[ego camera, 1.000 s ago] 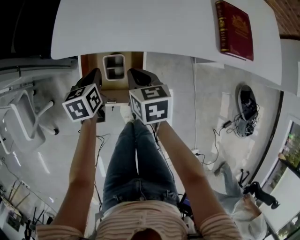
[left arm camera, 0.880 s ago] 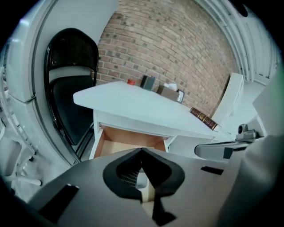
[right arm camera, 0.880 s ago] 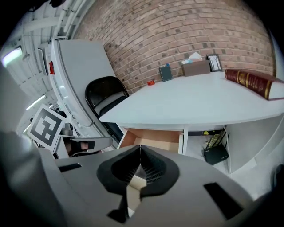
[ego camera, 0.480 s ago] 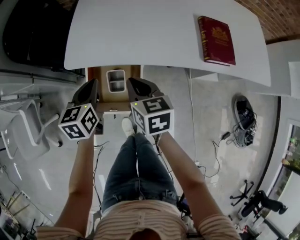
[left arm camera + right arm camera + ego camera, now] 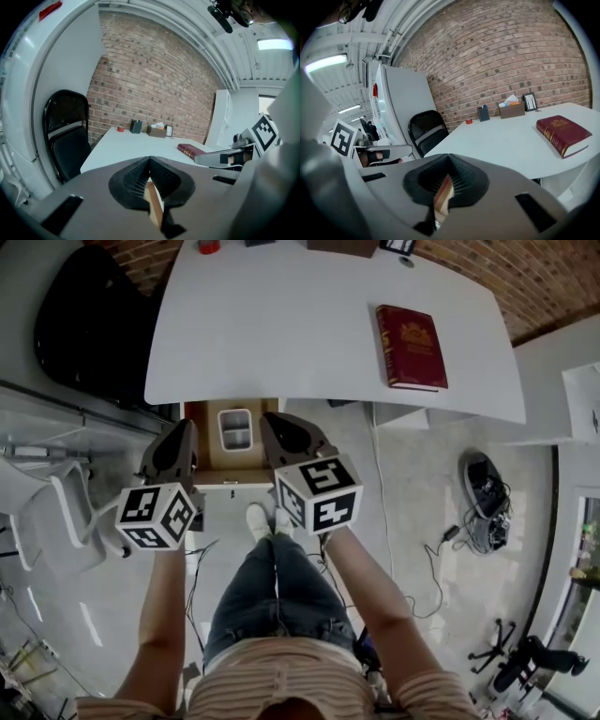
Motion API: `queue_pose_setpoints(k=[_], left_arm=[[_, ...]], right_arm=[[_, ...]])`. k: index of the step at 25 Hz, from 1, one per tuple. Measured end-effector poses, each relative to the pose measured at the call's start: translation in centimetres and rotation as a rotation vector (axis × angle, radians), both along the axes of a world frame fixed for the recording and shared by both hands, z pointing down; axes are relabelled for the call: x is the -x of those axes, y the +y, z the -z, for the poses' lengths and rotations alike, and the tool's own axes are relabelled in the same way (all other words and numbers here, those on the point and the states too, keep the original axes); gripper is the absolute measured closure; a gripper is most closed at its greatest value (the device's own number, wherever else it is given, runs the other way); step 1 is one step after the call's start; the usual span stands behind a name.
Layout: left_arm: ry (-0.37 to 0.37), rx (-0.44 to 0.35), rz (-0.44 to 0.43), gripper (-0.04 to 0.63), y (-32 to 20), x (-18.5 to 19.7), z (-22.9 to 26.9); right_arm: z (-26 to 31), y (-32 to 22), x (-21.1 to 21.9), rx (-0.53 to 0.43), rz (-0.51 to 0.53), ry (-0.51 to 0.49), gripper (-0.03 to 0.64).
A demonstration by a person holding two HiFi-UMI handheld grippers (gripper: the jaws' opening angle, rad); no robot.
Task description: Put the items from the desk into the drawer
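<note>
**Left gripper** [image 5: 180, 430] and **right gripper** [image 5: 273, 420]: each has its jaws pressed together with nothing held. They are side by side above the open drawer [image 5: 211, 432]. The drawer projects from under the near edge of the white tabletop [image 5: 281, 324] and contains a white tray [image 5: 234, 427]. The red book [image 5: 411, 346] lies flat on the right part of the tabletop, well apart from both grippers. A tissue box [image 5: 512, 110] stands at the far edge, by the brick wall.
</note>
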State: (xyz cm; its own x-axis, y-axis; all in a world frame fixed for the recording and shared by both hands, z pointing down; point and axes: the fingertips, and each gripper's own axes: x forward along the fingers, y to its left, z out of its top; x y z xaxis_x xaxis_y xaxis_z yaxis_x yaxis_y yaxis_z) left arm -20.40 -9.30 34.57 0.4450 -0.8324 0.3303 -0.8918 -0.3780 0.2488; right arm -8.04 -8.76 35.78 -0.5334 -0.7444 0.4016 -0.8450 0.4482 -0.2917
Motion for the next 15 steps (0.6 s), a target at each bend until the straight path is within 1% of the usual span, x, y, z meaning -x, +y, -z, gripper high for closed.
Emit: queue_pose_setpoints(k=[3, 5, 10, 15], left_arm=[[0.024, -0.04, 0.004, 0.586, 0.4, -0.1, 2.2], [0.026, -0.062, -0.001, 0.586, 0.8, -0.3, 3.2], [0.052, -0.088, -0.013, 0.586, 2.1, -0.5, 4.9], [0.045, -0.124, -0.003, 0.586, 3.3, -0.6, 6.3]], right_arm=[[2.0, 0.1, -0.7, -0.029, -0.017, -0.027, 0.6], [3.0, 0.3, -1.0, -0.041, -0.023, -0.037, 0.601], [5.2, 1.6, -1.3, -0.088, -0.01, -0.031, 0.601], [6.9, 2.2, -1.8, -0.131, 0.008, -0.021, 0.601]])
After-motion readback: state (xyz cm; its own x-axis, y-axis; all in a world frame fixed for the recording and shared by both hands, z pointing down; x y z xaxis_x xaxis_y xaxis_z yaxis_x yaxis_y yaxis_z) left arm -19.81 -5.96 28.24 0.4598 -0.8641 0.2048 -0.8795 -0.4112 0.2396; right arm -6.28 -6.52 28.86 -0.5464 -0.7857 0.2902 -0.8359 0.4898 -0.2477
